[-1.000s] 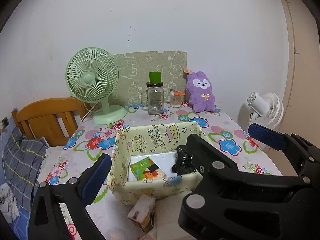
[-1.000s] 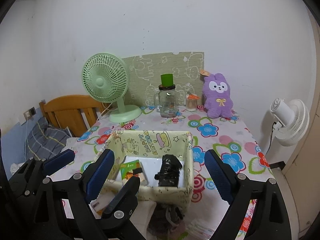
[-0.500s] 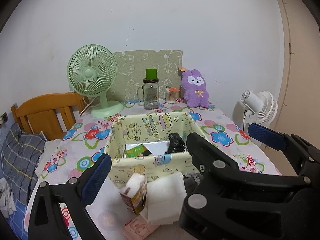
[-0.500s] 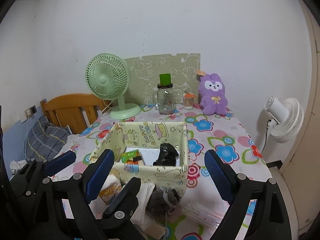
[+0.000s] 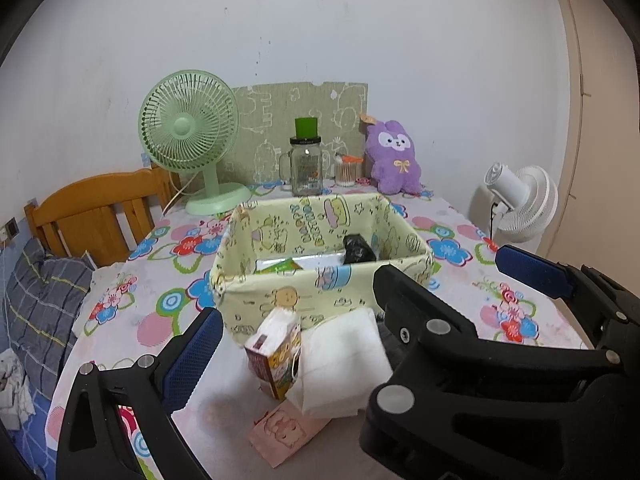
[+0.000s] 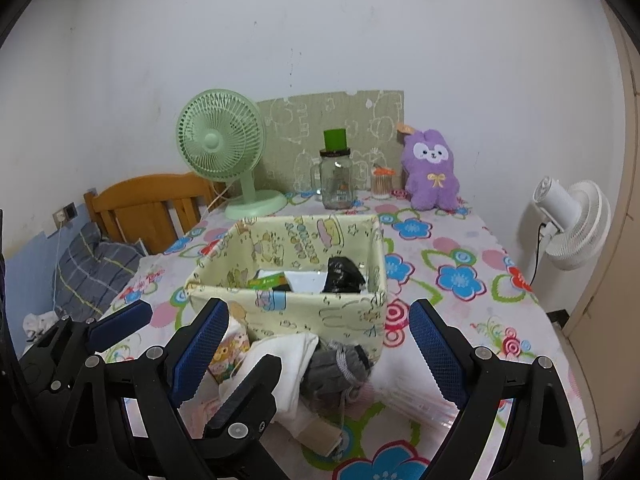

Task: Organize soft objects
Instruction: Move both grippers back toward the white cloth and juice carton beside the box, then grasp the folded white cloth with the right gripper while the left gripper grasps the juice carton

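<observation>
A pale yellow fabric basket (image 5: 320, 292) (image 6: 288, 308) stands mid-table, holding a crumpled black item (image 5: 358, 249) (image 6: 342, 276), a green packet (image 6: 269, 281) and white paper. In front of it lie a white folded cloth (image 5: 344, 360) (image 6: 288, 356), a grey knitted item (image 6: 336, 368), a small printed tissue pack (image 5: 276, 354) (image 6: 228, 354) and a pink packet (image 5: 284, 436). My left gripper (image 5: 360, 308) is open and empty above the pile. My right gripper (image 6: 320, 352) is open and empty, beside the left.
A green desk fan (image 6: 224, 152), a glass jar with a green lid (image 6: 337, 176), a small container (image 6: 382, 184) and a purple plush rabbit (image 6: 432, 172) line the back wall. A wooden chair (image 5: 96, 212) stands left, a white fan (image 6: 572, 224) right. A clear plastic bag (image 6: 416, 400) lies front right.
Both grippers have drawn back from the basket and lowered a little. The cloth, tissue pack and grey item in front of the basket have come into view. Both stay open.
</observation>
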{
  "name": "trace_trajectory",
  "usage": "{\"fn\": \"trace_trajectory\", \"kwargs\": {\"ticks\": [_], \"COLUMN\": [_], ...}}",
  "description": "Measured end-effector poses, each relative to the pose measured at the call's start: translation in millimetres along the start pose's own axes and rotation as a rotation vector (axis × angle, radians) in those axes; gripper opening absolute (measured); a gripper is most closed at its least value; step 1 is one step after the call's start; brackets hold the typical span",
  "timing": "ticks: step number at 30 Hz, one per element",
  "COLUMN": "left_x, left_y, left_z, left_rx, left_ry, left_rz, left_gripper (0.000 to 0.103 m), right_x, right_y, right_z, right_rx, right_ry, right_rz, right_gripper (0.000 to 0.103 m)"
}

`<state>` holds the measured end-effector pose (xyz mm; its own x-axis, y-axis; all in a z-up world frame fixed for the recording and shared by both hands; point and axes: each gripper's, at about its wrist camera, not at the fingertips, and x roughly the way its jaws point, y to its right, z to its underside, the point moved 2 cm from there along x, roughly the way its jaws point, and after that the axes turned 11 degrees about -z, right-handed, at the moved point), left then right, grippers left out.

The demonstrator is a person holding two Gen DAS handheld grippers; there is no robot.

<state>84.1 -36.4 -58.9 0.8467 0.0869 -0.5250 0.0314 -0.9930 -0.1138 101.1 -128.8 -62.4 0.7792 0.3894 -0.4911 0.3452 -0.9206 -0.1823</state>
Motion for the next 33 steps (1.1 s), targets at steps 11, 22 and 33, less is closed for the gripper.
{"fn": "trace_trajectory", "kwargs": {"ticks": [11, 22, 33], "left_x": [11.5, 23.2, 44.6], "left_y": [-6.3, -19.8, -26.9], "left_z": [19.9, 29.5, 35.4], "left_rx": [0.011, 0.002, 0.002], "left_ry": [-0.058, -0.082, -0.119], "left_rz": [0.016, -0.025, -0.058], "left_gripper": [0.102, 0.098, 0.085], "right_x": [14.7, 26.9, 49.5], "right_y": [-0.7, -3.3, -4.5], "right_z": [18.7, 28.2, 34.5], "right_rx": [0.007, 0.008, 0.017], "right_ry": [-0.057, -0.090, -0.150], "right_rz": [0.006, 0.002, -0.012], "right_gripper": [0.093, 0.091, 0.068]}}
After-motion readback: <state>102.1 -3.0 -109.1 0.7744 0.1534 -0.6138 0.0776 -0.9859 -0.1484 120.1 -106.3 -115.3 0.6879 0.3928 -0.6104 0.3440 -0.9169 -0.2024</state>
